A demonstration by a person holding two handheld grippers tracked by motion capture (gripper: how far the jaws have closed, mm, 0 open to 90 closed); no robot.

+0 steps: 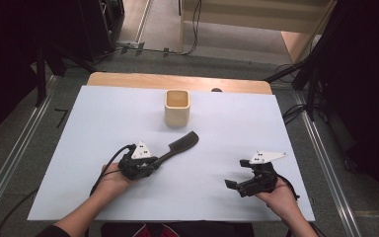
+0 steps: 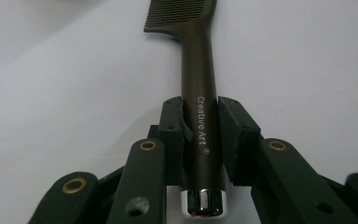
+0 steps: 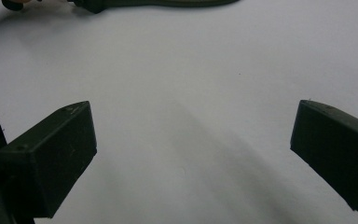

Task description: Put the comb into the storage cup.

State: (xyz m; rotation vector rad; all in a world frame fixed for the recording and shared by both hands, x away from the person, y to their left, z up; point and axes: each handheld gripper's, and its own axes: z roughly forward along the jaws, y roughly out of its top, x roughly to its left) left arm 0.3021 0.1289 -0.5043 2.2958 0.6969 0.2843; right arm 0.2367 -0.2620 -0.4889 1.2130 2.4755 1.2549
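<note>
A dark comb lies on the white tabletop, its teeth pointing up and to the right toward the cup. My left gripper is shut on the comb's handle near its end. In the left gripper view the two jaws press on both sides of the handle of the comb, which carries white lettering and a shiny metal cap, with my left gripper low over the table. My right gripper rests at the right front of the table, open wide, and in its own view the right gripper has nothing between its jaws.
A beige square cup stands upright behind the comb, near the table's far middle. A wooden edge runs along the back of the table. Cables and dark stands line the floor at both sides.
</note>
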